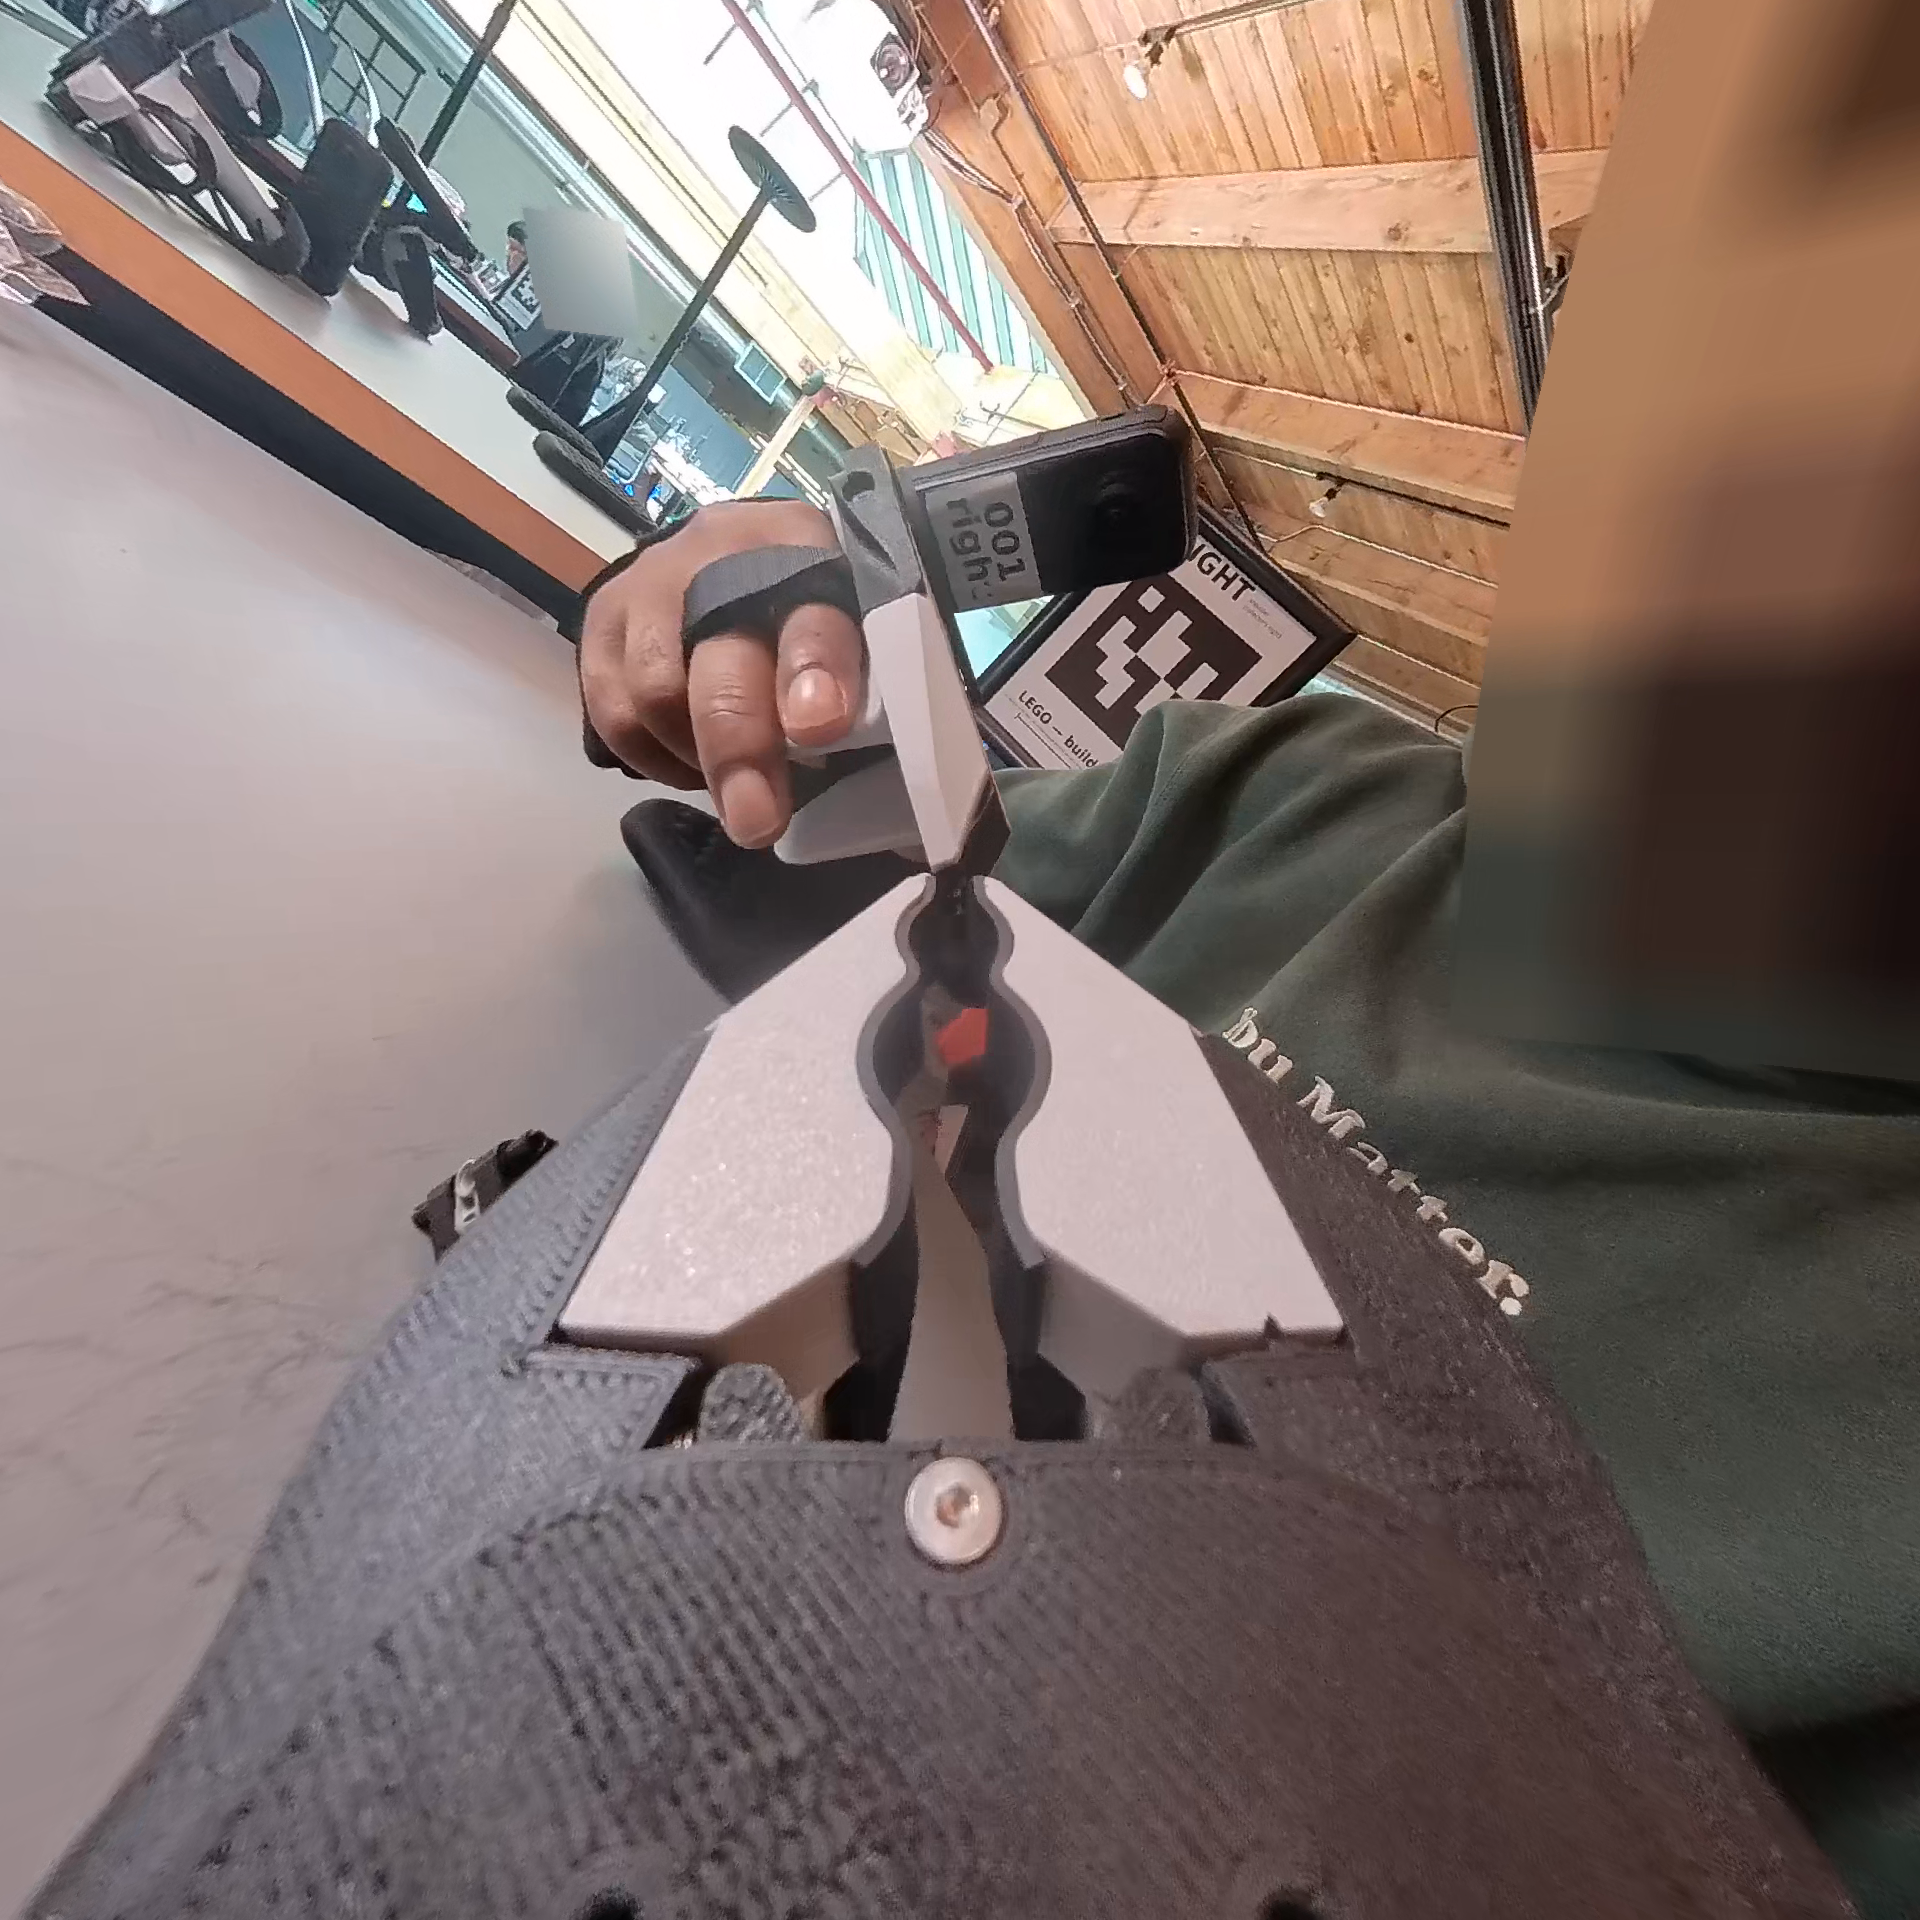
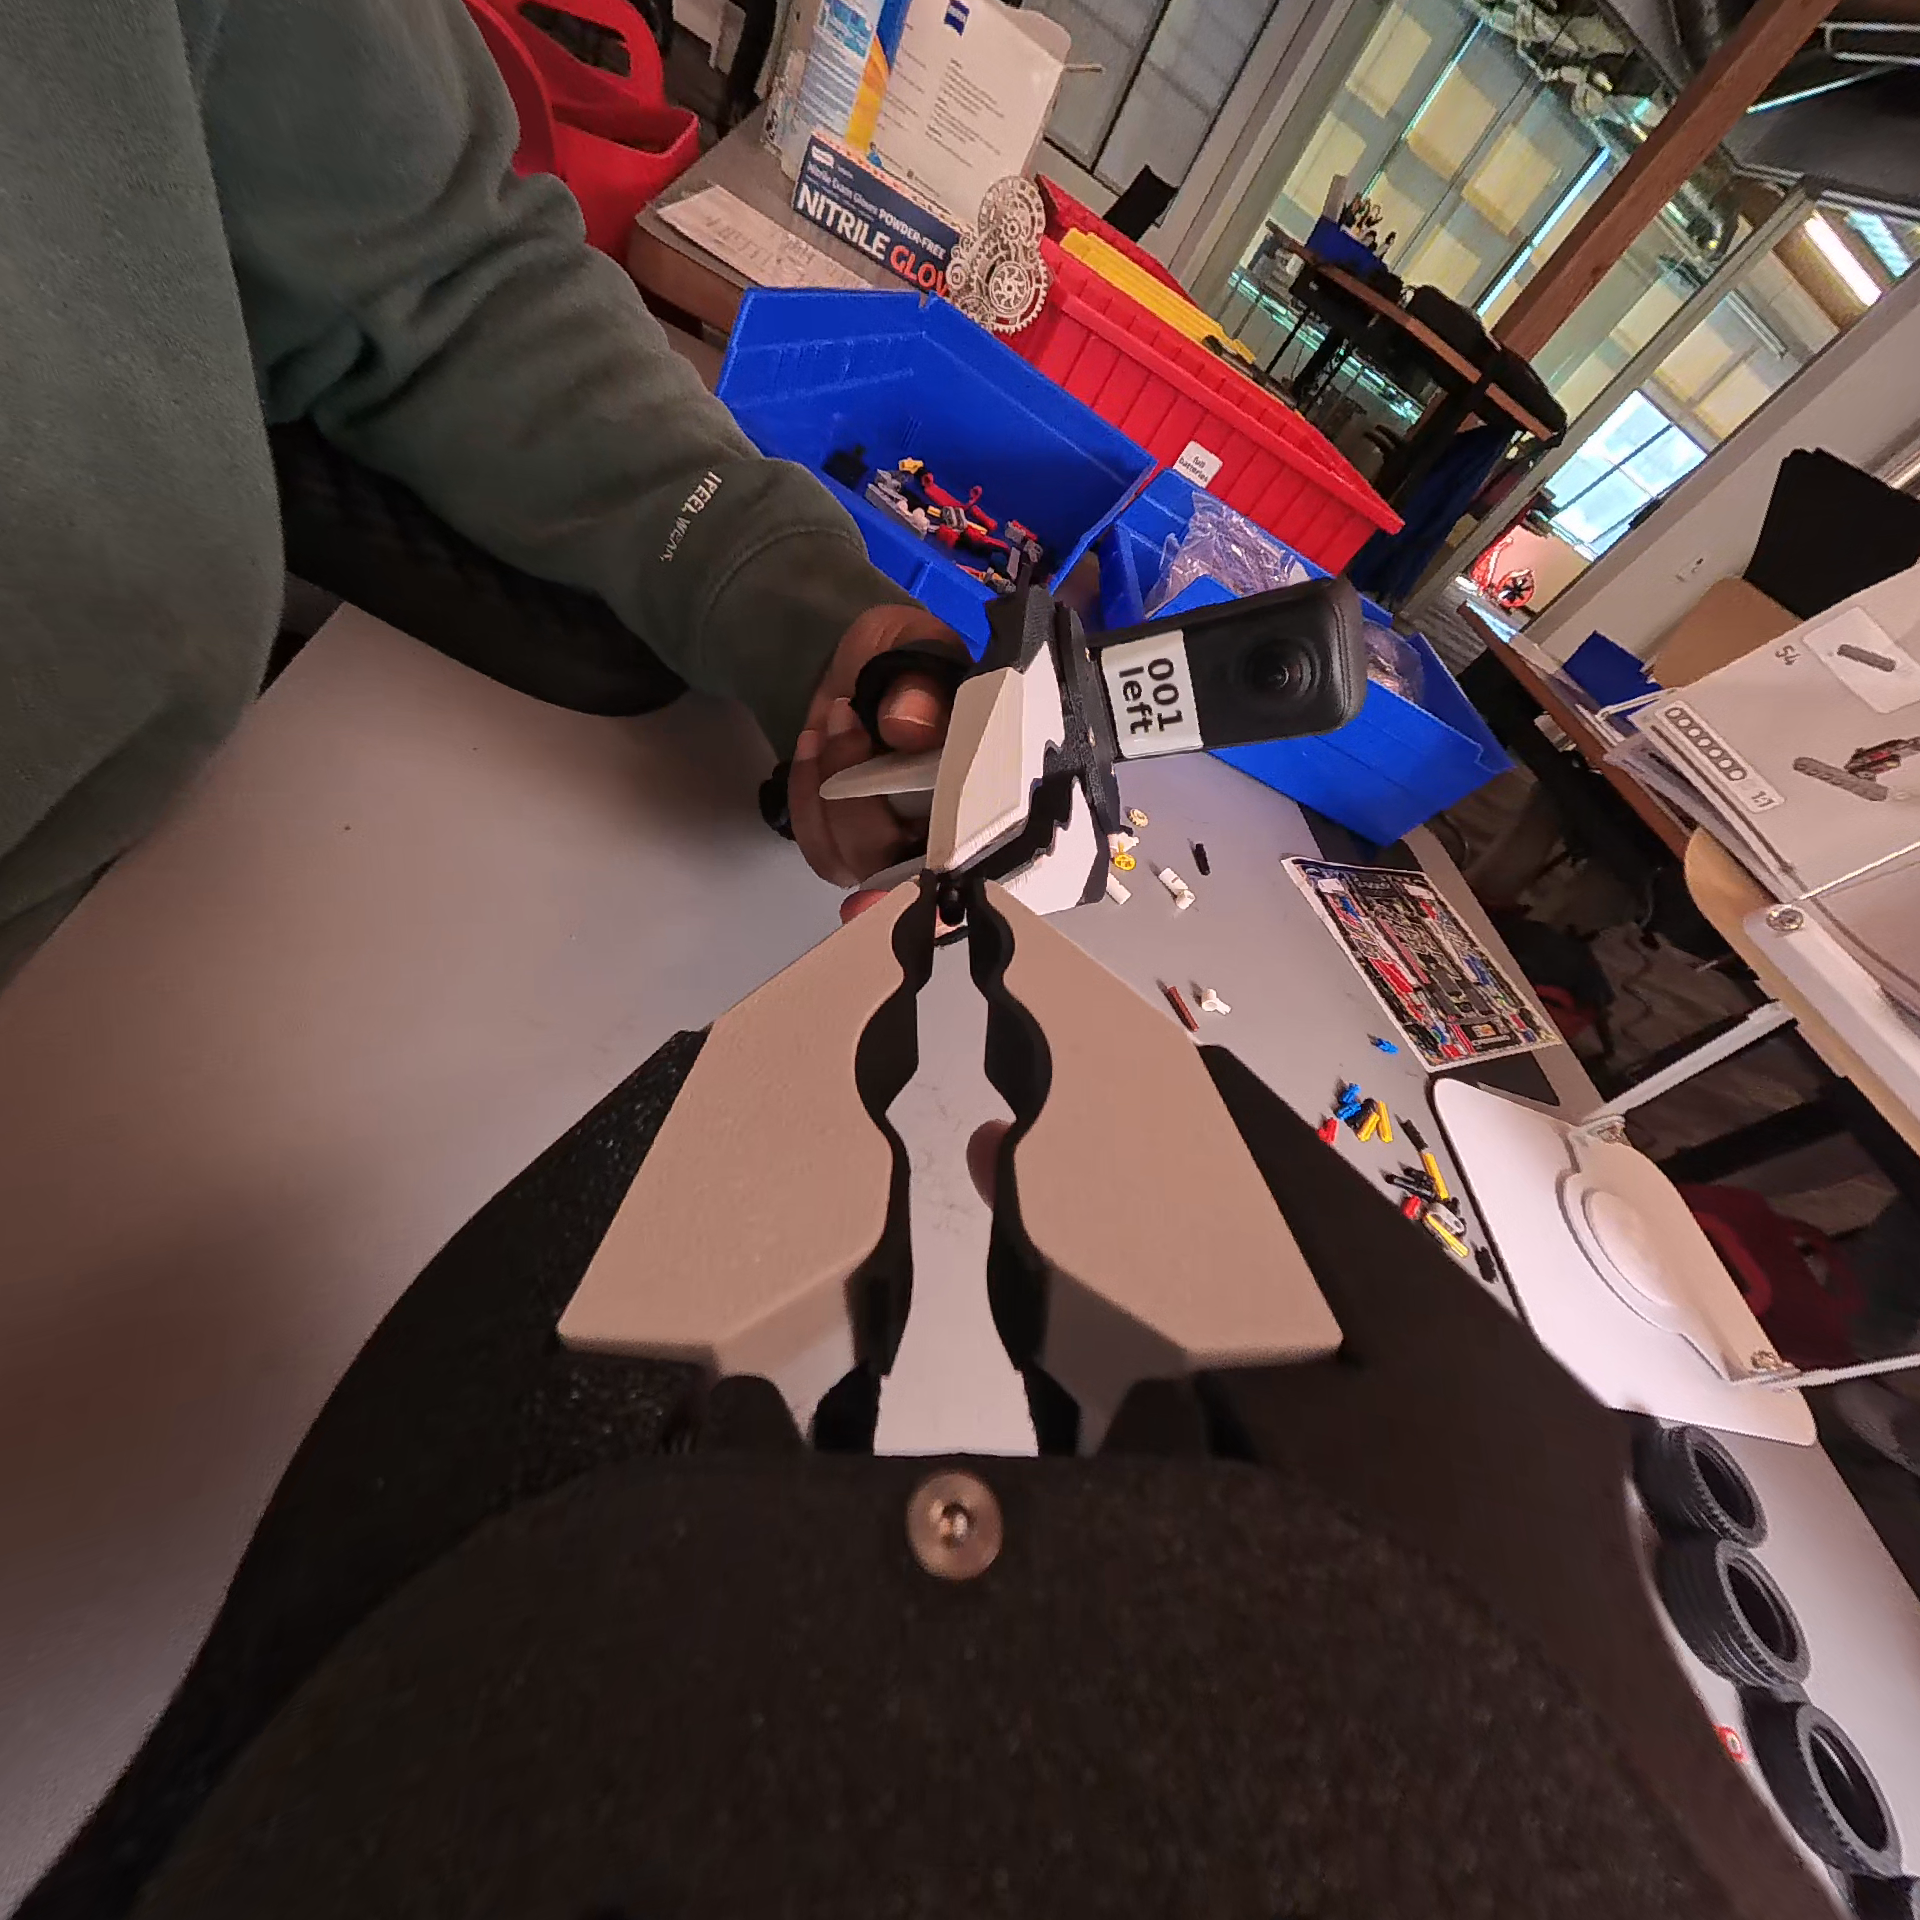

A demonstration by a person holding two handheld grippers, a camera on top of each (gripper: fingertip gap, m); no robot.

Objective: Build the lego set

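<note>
Grippers tip to tip above the table (image 2: 416, 935), both jaws clenched on one small black piece (image 2: 948, 906), axis unclear.

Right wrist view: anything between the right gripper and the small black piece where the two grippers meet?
Nothing visible. The small black piece sits at the right gripper tips, and the left gripper meets it tip to tip. The loose pieces lie aside on the table.

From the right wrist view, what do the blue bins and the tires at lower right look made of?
The blue bins: rigid moulded plastic, judging by their glossy, evenly coloured walls with ribbing. The tires: probably matte black rubber or soft plastic, as the grooved tread and dull surface suggest; the look alone leaves that open.
</note>
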